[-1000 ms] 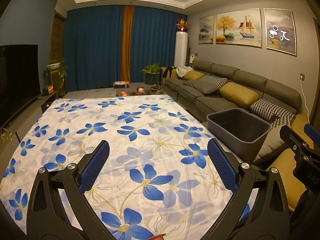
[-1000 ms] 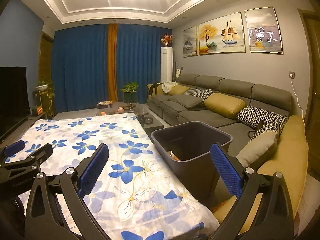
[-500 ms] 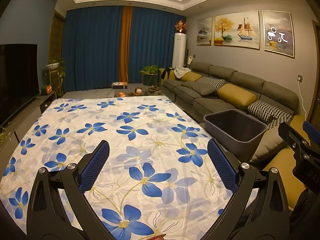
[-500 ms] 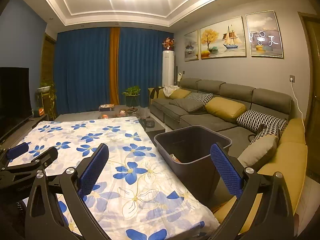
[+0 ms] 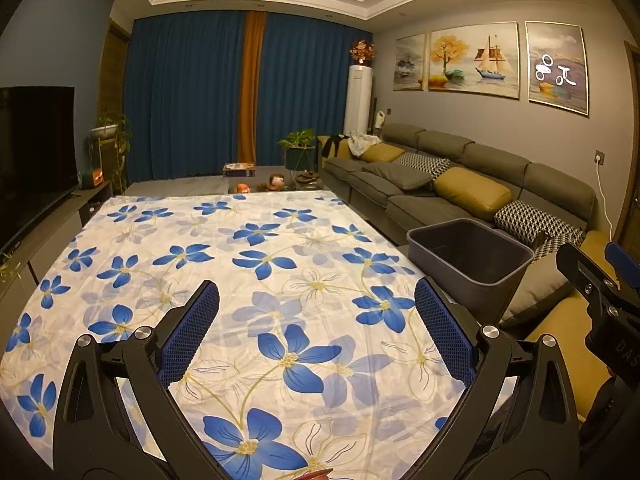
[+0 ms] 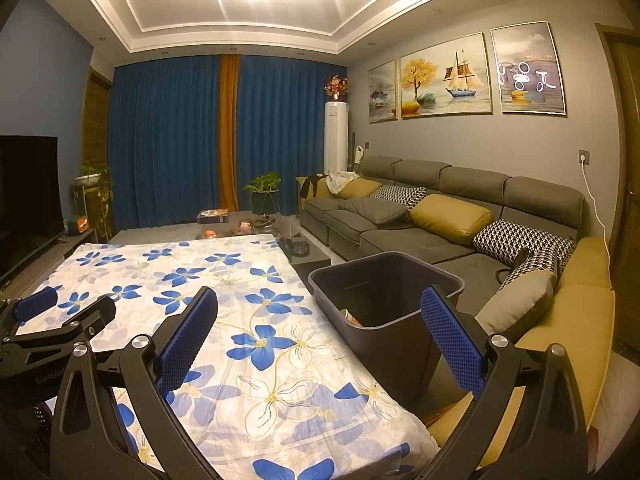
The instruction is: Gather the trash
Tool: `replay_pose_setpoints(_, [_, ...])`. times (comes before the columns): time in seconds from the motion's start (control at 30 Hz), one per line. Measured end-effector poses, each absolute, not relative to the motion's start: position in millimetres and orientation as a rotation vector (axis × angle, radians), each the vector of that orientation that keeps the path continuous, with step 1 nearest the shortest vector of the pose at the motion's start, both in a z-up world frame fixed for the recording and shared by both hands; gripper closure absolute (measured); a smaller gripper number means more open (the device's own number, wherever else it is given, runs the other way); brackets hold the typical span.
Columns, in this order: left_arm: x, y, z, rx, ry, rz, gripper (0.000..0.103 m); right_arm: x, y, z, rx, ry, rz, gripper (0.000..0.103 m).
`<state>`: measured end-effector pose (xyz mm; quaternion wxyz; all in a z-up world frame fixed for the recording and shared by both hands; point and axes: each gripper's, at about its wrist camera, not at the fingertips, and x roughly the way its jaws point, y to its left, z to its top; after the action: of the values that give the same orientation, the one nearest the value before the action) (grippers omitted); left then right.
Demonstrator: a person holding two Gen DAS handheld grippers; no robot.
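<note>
Trash: the only pieces I can see are already in the bin [image 6: 386, 300] — something orange-and-white at the bottom [image 6: 352, 317], right wrist view only. The tablecloth [image 5: 256, 280] shows no loose trash in either view. A small reddish sliver sits at the bottom edge of the left view [image 5: 310, 475], too cropped to identify.

Bin is dark, open-topped, standing just off the table's right edge between table and sofa [image 6: 440, 216]. Its long axis runs roughly along the table edge, away from the cameras.

Tongs:
- left gripper [image 5: 316, 328] — jaws wide apart, nothing between the pads, hovering over the near end of the cloth.
- right gripper [image 6: 320, 332] — also spread wide and empty, with its right pad overlapping the bin's near corner in the picture (contact can't be judged from this angle).

Key relation: the bin lies forward and right of both grippers, and the right one is clearly nearer; from the left one it's well off to the right, past the table edge.

My read: collection looks done or close to it. If anything remains it's out of view, likely near the person's edge of the table, and the right hand has the shorter drop path.
</note>
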<state>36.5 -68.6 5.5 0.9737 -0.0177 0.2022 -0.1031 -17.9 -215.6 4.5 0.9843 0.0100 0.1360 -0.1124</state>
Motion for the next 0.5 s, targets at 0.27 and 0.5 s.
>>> replay_pose_setpoints(0.27, [36.2, -68.8, 5.6, -0.035, 0.408, -0.206, 0.006, -17.6, -214.7, 4.9, 0.021, 0.276, -0.225, 0.005])
replay_pose_setpoints(0.5, [36.5, -68.3, 5.7, -0.036, 0.407, -0.205, 0.006, -17.0, -213.1, 5.3, 0.022, 0.274, -0.223, 0.005])
